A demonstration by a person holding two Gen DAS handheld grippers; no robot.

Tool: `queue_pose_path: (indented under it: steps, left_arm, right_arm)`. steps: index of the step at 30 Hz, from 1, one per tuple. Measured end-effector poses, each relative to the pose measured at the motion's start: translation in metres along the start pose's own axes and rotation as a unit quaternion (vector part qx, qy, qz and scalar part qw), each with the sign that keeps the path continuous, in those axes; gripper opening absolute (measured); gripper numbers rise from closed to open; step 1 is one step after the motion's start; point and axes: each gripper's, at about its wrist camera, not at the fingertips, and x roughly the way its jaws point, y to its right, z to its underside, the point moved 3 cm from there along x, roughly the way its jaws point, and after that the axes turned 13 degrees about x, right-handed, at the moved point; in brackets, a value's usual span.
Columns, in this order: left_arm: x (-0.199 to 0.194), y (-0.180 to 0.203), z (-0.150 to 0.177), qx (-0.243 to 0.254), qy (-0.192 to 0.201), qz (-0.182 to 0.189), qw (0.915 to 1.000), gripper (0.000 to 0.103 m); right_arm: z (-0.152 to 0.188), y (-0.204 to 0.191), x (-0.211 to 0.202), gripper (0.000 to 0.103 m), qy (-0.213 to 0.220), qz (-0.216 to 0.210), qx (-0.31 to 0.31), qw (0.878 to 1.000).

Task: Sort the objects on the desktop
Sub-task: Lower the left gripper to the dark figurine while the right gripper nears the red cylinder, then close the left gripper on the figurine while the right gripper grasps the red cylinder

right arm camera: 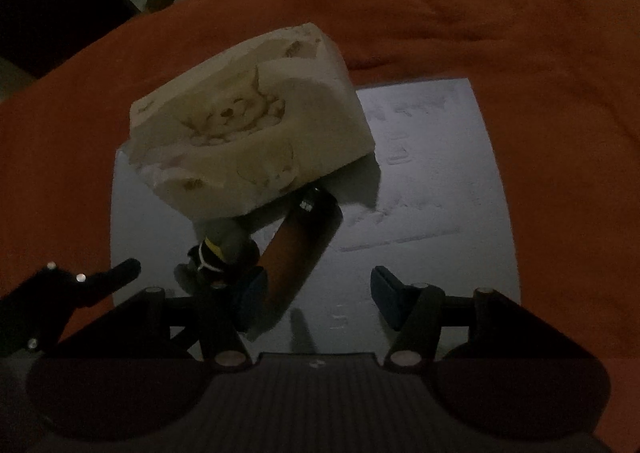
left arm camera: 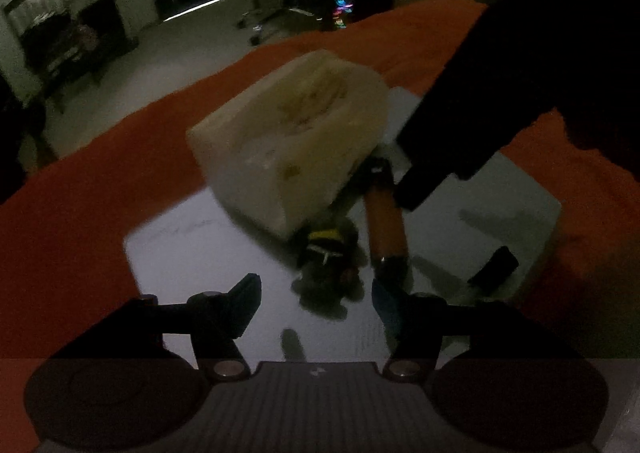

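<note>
A cream tissue pack (left arm camera: 296, 125) (right arm camera: 248, 125) with a bear print lies tilted on a white sheet (left arm camera: 192, 245) (right arm camera: 432, 181). Against its near side rests an orange cylinder (left arm camera: 386, 223) (right arm camera: 300, 249) with a dark cap, and beside that a small dark figurine (left arm camera: 328, 261) (right arm camera: 218, 253) with a yellow band. My left gripper (left arm camera: 316, 299) is open, and the figurine sits just beyond its fingertips. My right gripper (right arm camera: 318, 293) is open around the cylinder's near end, its left pad close to the cylinder and its right pad well apart. The light is dim.
An orange cloth (left arm camera: 100, 193) (right arm camera: 480, 13) covers the table under the sheet. In the left wrist view the right gripper's dark body (left arm camera: 472, 113) reaches in from the upper right. One left finger (right arm camera: 120, 273) shows at the left of the right wrist view. Floor and furniture lie beyond the table edge.
</note>
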Motion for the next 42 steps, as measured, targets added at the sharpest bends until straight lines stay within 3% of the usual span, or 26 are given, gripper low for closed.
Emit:
queue_pose_path:
  steps: [6,8,12,17,19,20,23,27,36,38,42]
  left_arm:
    - [0.023,0.006,-0.003,0.022,-0.03,0.011,0.9992,0.057]
    - [0.028,0.007,-0.002,0.02,-0.038,0.01,0.999,0.051]
    - [0.038,0.001,-0.001,-0.01,-0.054,0.02,0.9983,0.04]
    - [0.035,0.001,0.002,-0.043,-0.047,0.009,0.9979,0.038]
    - [0.031,0.001,0.006,-0.058,-0.049,0.004,0.9971,0.038]
    - [0.029,0.001,0.008,-0.064,-0.051,0.003,0.9966,0.038]
    - [0.02,-0.005,0.014,-0.092,-0.065,0.001,0.9937,0.038]
    - [0.014,-0.02,0.026,-0.166,-0.106,0.014,0.9804,0.038]
    - [0.005,-0.033,0.037,-0.217,-0.146,0.017,0.9651,0.042]
    - [0.002,-0.034,0.034,-0.219,-0.149,0.01,0.9642,0.053]
    - [0.003,-0.04,0.028,-0.213,-0.143,-0.001,0.9664,0.055]
  right_arm:
    - [-0.006,-0.002,0.018,0.061,-0.007,0.015,0.003,1.0]
    - [-0.008,-0.003,0.023,0.061,-0.008,0.018,0.003,1.0]
    - [-0.012,-0.007,0.028,0.062,-0.014,0.008,0.005,1.0]
    - [-0.009,-0.013,0.035,0.061,-0.025,0.005,-0.001,1.0]
    - [-0.006,-0.015,0.035,0.052,-0.022,0.001,-0.009,1.0]
    - [-0.004,-0.016,0.034,0.039,-0.021,-0.001,-0.013,1.0]
    - [0.003,-0.021,0.03,0.034,-0.008,0.007,-0.05,0.999]
    - [0.009,-0.018,0.026,0.03,-0.016,0.011,-0.086,0.996]
    - [0.009,0.002,0.02,0.028,-0.04,0.03,-0.167,0.985]
    - [0.008,0.005,0.021,0.028,-0.051,0.027,-0.163,0.985]
    - [0.006,0.004,0.018,0.031,-0.052,0.026,-0.158,0.986]
